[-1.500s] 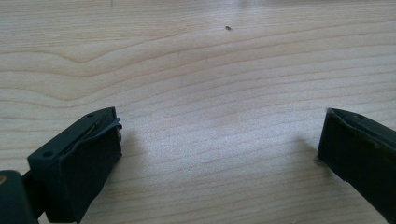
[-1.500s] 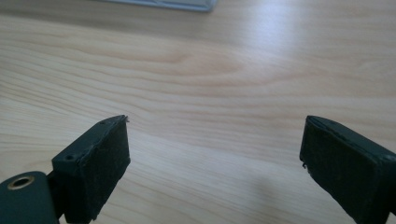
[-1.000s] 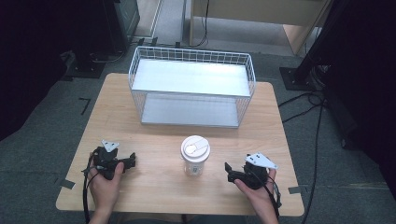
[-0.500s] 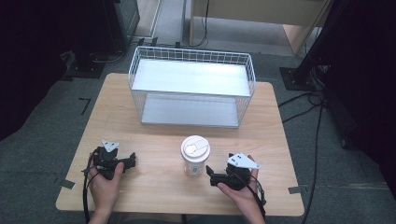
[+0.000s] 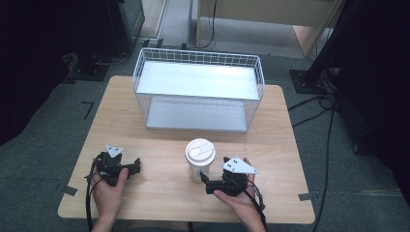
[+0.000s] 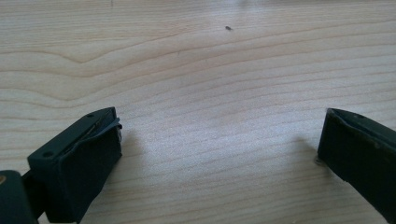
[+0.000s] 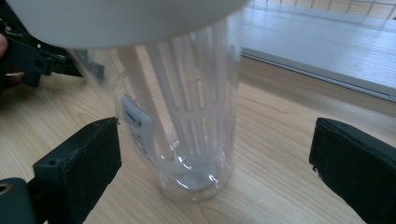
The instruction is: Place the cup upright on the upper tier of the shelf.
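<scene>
A clear plastic cup with a white lid (image 5: 199,155) stands upright on the wooden table (image 5: 159,203), near its front. My right gripper (image 5: 205,183) lies low beside the cup's base on its right, held in a hand. In the right gripper view the cup (image 7: 187,116) rises between the jaws, which stand wide apart without touching it; my right gripper (image 7: 215,163) is open. My left gripper (image 5: 137,166) rests at the front left, pointing right. In its own view the left gripper (image 6: 219,154) is open over bare wood.
A white wire basket (image 5: 198,52) with a pale floor stands at the back of the table, behind the cup. Its floor (image 7: 317,42) lies beyond the cup in the right gripper view. Cables trail from both grippers off the front edge.
My right gripper has slid left across the table from the front right up to the cup's base. The left gripper and the cup have stayed put.
</scene>
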A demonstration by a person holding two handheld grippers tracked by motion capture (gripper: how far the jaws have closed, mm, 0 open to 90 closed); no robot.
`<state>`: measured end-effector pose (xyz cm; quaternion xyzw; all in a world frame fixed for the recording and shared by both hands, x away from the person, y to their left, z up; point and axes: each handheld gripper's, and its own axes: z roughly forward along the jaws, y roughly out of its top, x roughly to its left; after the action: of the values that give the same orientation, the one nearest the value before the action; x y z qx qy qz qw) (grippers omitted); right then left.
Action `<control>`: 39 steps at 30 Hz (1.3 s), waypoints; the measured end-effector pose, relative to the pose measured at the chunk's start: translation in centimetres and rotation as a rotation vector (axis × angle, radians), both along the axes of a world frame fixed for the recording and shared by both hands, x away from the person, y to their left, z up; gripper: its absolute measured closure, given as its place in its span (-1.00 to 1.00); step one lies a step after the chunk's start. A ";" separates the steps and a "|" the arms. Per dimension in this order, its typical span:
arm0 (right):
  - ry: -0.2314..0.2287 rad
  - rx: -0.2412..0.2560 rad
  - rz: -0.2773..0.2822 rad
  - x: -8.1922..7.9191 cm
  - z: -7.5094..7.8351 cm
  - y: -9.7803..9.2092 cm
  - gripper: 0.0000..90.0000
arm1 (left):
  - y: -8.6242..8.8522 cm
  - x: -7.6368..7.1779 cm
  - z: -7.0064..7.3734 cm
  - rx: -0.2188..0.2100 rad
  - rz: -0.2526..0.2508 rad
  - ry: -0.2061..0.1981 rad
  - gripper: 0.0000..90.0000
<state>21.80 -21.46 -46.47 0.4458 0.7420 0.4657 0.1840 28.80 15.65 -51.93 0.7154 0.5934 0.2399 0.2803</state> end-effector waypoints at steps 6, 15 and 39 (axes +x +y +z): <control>-0.012 0.018 0.012 0.3 0.2 1.2 -0.94 | 0.0 0.0 0.0 0.000 0.000 0.000 -1.00; -0.035 0.041 0.001 1.4 0.3 3.1 -0.93 | 0.0 0.0 0.0 0.000 0.000 0.000 -1.00; -0.140 0.062 -0.097 1.6 1.0 4.6 -0.64 | 0.0 0.1 0.0 0.000 -0.001 0.002 -1.00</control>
<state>23.37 -16.81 -45.47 0.4530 0.6900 0.5092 0.2438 28.88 15.63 -51.92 0.7161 0.5931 0.2392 0.2798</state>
